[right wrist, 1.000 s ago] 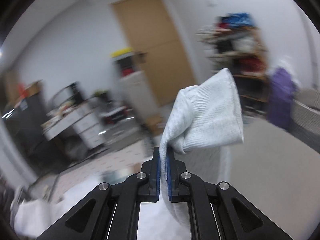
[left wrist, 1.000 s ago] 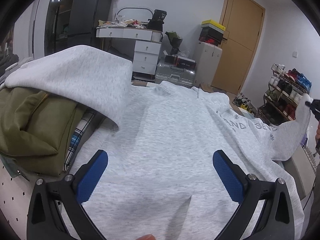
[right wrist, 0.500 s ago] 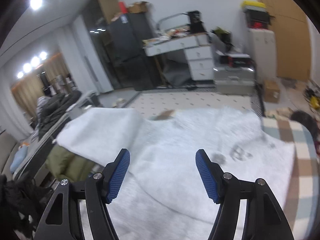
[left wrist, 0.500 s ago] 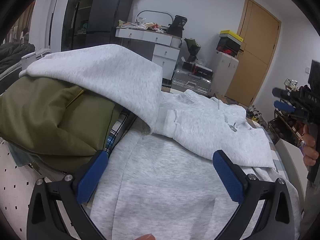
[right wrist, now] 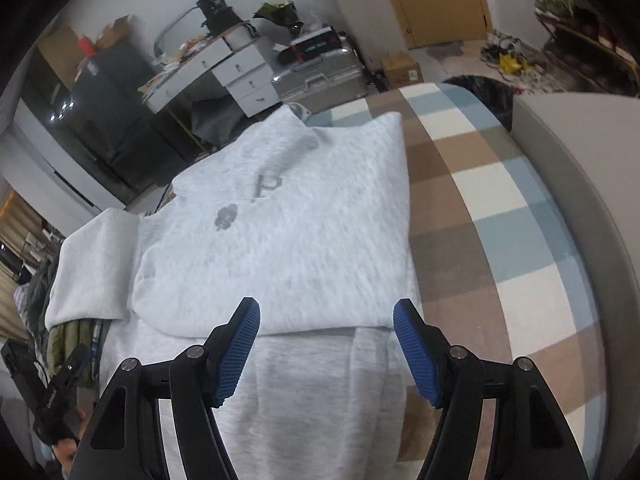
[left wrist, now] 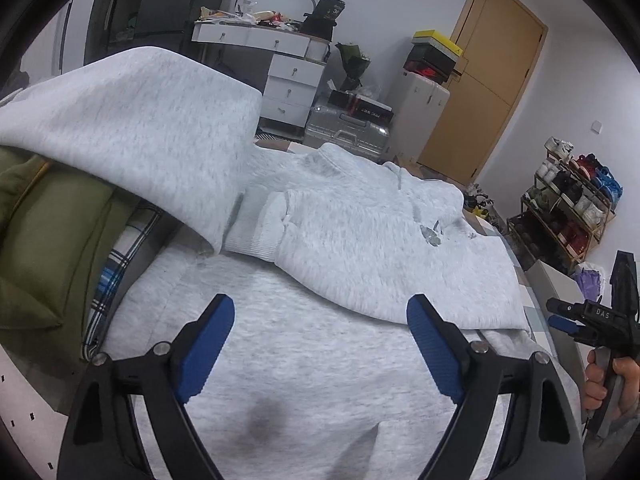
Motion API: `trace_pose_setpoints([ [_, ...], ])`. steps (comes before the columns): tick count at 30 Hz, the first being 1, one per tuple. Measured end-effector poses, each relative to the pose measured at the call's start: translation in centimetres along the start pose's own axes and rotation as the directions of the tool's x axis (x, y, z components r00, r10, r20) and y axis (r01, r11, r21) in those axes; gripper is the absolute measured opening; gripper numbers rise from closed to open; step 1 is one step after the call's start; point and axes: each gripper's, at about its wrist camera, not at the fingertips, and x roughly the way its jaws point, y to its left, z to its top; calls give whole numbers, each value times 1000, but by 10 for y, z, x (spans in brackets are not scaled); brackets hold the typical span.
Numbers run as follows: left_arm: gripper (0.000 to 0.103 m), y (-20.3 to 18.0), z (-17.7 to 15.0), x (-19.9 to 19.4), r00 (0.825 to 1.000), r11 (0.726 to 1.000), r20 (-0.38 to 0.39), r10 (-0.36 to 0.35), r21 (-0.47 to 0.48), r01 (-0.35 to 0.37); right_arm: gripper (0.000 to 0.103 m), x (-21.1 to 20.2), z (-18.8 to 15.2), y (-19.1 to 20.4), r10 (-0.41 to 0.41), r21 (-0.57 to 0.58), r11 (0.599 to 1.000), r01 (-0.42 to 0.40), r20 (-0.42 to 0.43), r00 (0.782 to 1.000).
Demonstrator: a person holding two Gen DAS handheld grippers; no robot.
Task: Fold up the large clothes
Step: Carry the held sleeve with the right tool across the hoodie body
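A large light grey sweatshirt [left wrist: 304, 364] lies spread on the bed. Its right sleeve [left wrist: 384, 248] lies folded across the chest, cuff [left wrist: 256, 236] at the left. The other sleeve [left wrist: 132, 120] drapes over an olive cushion. My left gripper [left wrist: 320, 344] is open and empty, hovering above the lower body of the sweatshirt. My right gripper [right wrist: 326, 344] is open and empty above the folded sleeve's edge [right wrist: 280, 240]; it also shows at the right edge of the left wrist view [left wrist: 560, 322].
An olive cushion [left wrist: 44, 248] and a plaid cloth [left wrist: 116, 264] lie at the left. The checked bed cover [right wrist: 500, 240] lies bare to the right of the sweatshirt. A grey box [right wrist: 580, 152] stands beside the bed. Drawers, a suitcase and a shoe rack stand behind.
My right gripper carried the sleeve over the chest, let go of it and opened. It has now drawn back toward the sweatshirt's lower part. The left gripper stayed open.
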Motion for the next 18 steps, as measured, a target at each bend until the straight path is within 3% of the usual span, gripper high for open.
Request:
trace_pose_setpoints([
  [5,84,-3,3,12,999,1000,-29,18,-7,-19,67,30,6,-17,-14,47,999,17,-54,998],
  [8,84,1,-1,24,995,997,-74,68,-14,-69,63,44,5,-28,-78,65,994,85,-106,991],
  [10,84,4,-7,27,992,997,-97,79,-12,-81,63,41,0,-38,-24,95,995,36,-132,991],
  [14,84,8,-17,28,989,996,-120,91,-4,-93,63,29,-14,-52,-20,72,997,29,-121,992],
  [18,84,7,-20,31,986,996,-141,85,-1,-86,59,41,-11,-55,52,97,994,-42,-106,993],
])
